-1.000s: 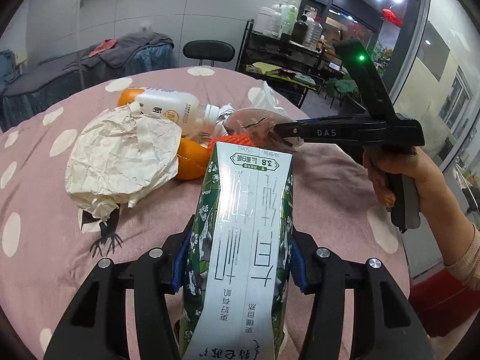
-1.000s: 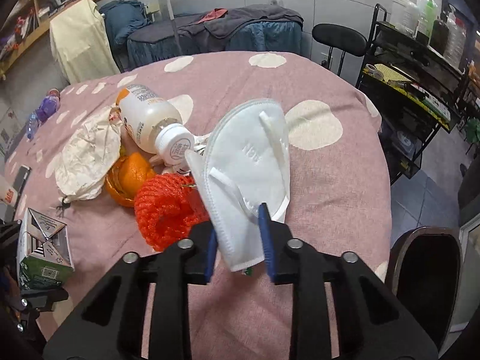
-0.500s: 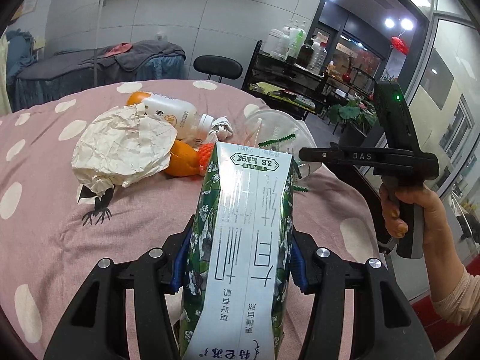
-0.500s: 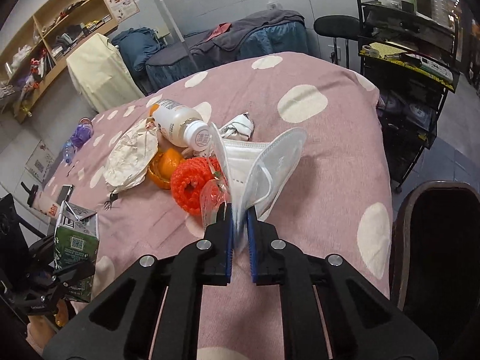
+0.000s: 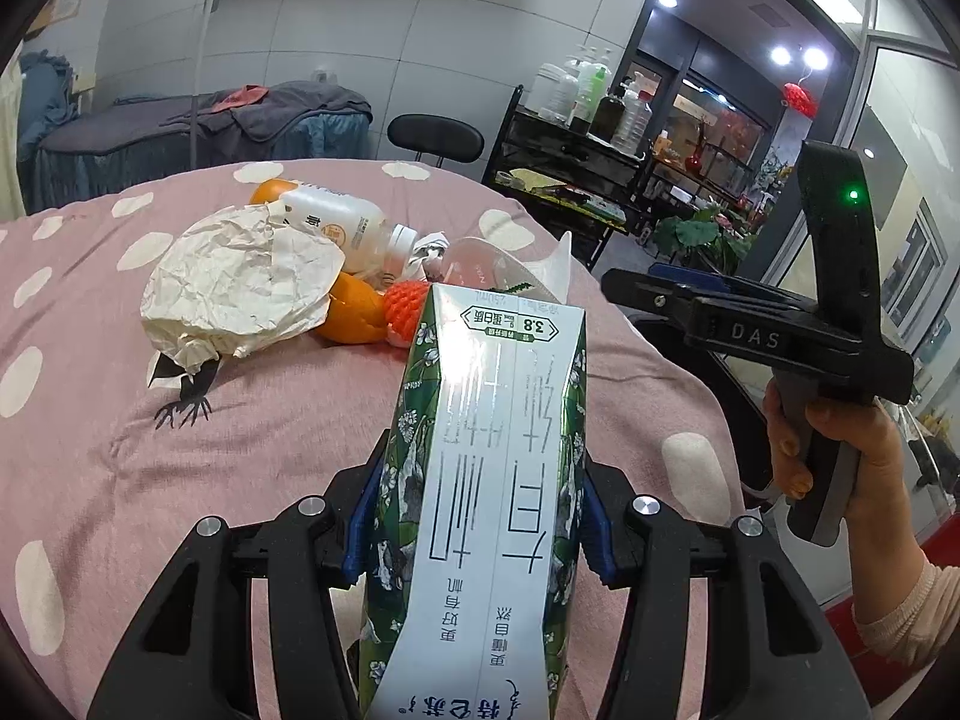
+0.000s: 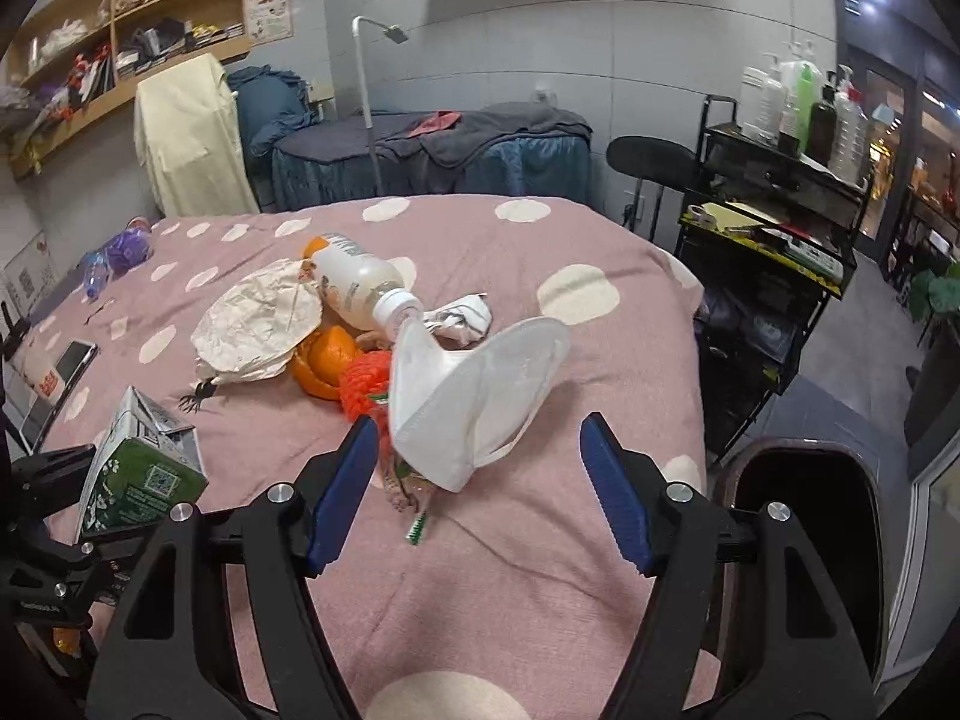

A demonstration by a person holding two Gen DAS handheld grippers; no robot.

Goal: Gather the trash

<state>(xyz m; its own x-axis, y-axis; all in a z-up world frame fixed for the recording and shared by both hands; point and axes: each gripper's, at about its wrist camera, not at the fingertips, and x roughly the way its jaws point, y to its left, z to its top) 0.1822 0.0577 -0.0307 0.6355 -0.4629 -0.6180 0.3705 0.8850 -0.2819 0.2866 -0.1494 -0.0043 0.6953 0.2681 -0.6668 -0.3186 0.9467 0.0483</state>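
Observation:
My left gripper (image 5: 477, 516) is shut on a green and white milk carton (image 5: 486, 480), held above the pink dotted tablecloth (image 5: 252, 432); the carton also shows in the right wrist view (image 6: 141, 462). My right gripper (image 6: 477, 486) is open, and a white face mask (image 6: 474, 396) sits between and just beyond its fingers, no longer gripped. Behind it lie a red net (image 6: 360, 384), orange peel (image 6: 327, 354), a crumpled paper bag (image 6: 258, 324), a white bottle (image 6: 360, 282) and a crumpled tissue (image 6: 462, 318).
A dark bin (image 6: 798, 504) stands by the table's right edge. A black rack with bottles (image 6: 780, 204) and a stool (image 6: 648, 162) stand behind. A phone (image 6: 69, 360) and a purple bottle (image 6: 114, 255) lie at the far left.
My right gripper, shut on the face mask before, has opened and the mask is free between the fingers. Both grippers have risen and pulled back. The left still holds the carton.

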